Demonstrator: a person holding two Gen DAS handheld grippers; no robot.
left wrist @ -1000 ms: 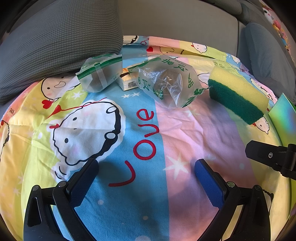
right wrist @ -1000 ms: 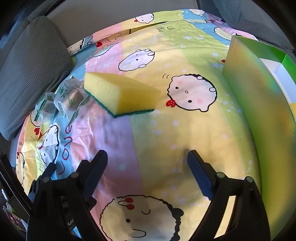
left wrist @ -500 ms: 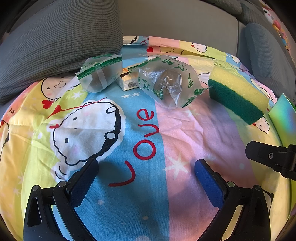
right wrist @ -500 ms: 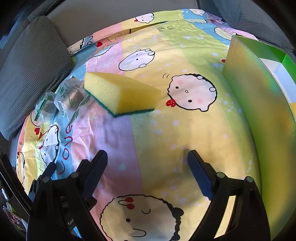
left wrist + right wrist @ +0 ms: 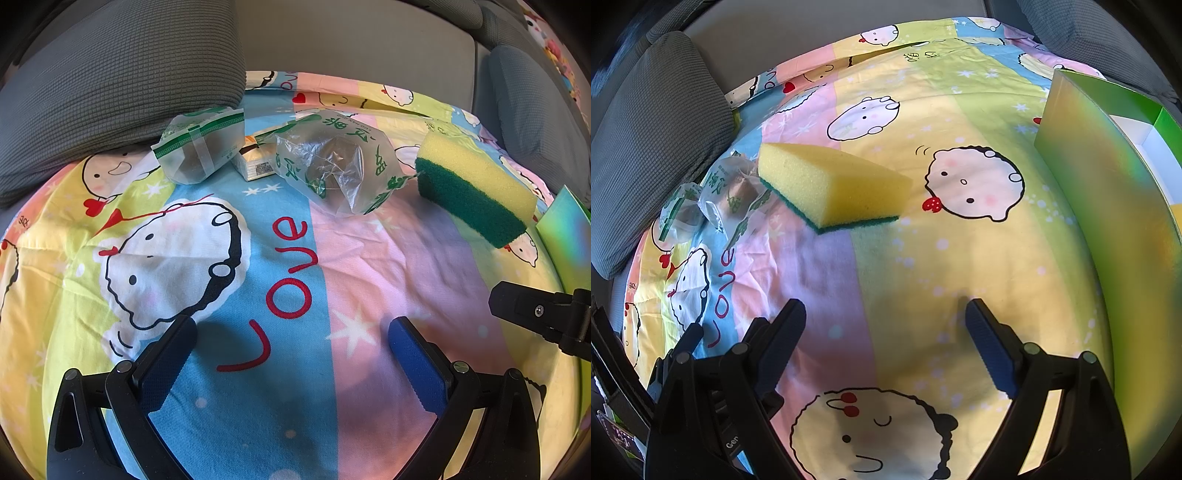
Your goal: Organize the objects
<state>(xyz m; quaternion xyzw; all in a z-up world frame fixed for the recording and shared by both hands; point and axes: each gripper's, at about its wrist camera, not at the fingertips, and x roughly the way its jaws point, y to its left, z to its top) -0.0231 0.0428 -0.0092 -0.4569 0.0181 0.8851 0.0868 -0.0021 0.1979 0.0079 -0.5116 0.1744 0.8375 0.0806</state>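
Reading "Love" in red letters on the blue stripe of the cartoon bedsheet [image 5: 291, 369], at the centre of the left wrist view. Showing green characters, too small to read, on the clear plastic bag [image 5: 332, 166] at upper centre. Showing a barcode, digits illegible, on the small box [image 5: 256, 168] just left of it.

Changes recorded across both wrist views: none. Left gripper [image 5: 291, 332] and right gripper [image 5: 884, 317]: no shift, no turn, no alteration in jaw spread (both wide, nothing between the pads). Sponge [image 5: 831, 184], large printed bag [image 5: 332, 162], small banded bag [image 5: 199, 147], small carton [image 5: 258, 162] and green box [image 5: 1108, 206]: no displacement on the cartoon bedsheet [image 5: 258, 406].
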